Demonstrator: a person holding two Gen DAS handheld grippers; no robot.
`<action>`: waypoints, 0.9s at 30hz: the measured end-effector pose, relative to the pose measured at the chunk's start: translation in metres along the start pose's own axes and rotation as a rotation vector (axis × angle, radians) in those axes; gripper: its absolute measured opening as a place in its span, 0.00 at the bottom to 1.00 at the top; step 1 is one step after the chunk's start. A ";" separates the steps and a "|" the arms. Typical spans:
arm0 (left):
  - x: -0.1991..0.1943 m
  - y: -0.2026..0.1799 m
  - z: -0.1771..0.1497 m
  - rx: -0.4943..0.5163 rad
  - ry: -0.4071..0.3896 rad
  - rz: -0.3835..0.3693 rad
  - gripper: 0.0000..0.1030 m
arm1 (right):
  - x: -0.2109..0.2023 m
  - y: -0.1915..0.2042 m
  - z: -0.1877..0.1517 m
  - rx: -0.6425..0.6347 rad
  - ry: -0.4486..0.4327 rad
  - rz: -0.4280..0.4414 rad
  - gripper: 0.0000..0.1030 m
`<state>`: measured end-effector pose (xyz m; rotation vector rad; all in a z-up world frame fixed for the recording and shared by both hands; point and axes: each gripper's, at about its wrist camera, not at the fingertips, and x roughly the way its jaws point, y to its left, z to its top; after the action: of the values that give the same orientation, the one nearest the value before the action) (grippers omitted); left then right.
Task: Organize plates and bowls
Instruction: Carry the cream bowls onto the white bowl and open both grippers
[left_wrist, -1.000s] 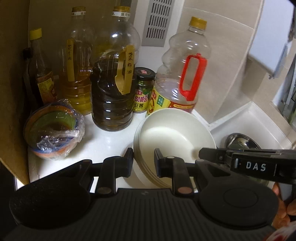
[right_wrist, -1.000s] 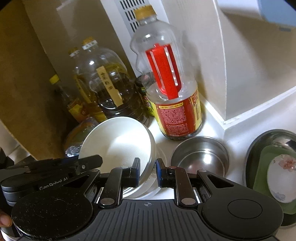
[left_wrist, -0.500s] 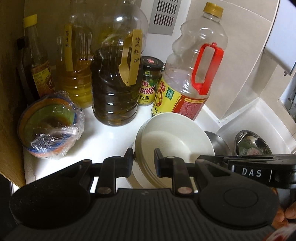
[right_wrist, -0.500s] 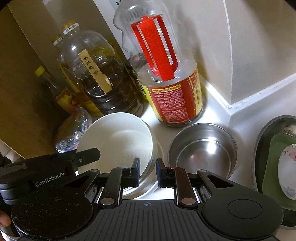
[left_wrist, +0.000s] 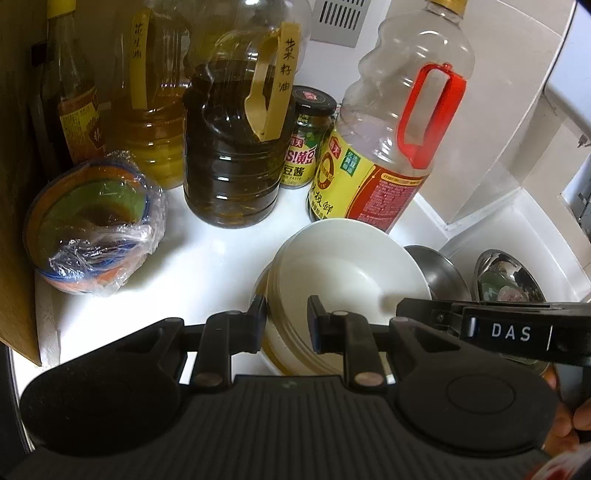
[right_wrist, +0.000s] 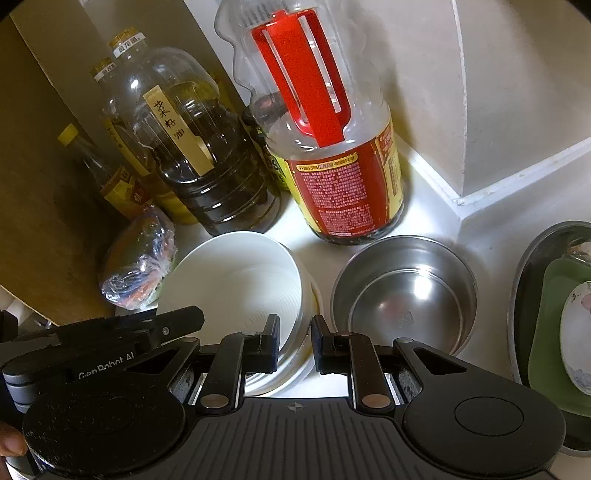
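Both hand-held grippers, left (left_wrist: 286, 319) and right (right_wrist: 294, 341), are clamping opposite rims of a stack of round white bowls (left_wrist: 343, 273), tilted on the white surface (left_wrist: 207, 254) beside a steel bowl (right_wrist: 404, 295).

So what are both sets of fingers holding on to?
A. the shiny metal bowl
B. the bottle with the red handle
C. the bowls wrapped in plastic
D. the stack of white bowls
D. The left gripper and the right gripper each pinch the rim of the stack of white bowls; the shiny metal bowl sits free beside it.
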<state>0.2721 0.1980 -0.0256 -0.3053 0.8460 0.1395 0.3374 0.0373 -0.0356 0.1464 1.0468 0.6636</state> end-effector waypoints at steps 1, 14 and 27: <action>0.001 0.001 0.000 -0.001 0.002 0.000 0.20 | 0.001 0.000 0.000 0.001 0.002 0.000 0.18; 0.005 0.002 -0.002 -0.001 0.009 -0.001 0.20 | 0.006 -0.001 -0.001 0.013 0.001 -0.001 0.18; -0.013 0.002 -0.002 0.021 -0.045 -0.001 0.23 | -0.012 0.005 -0.003 -0.011 -0.067 -0.011 0.25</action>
<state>0.2613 0.1992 -0.0172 -0.2823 0.8021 0.1361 0.3294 0.0335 -0.0259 0.1524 0.9794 0.6498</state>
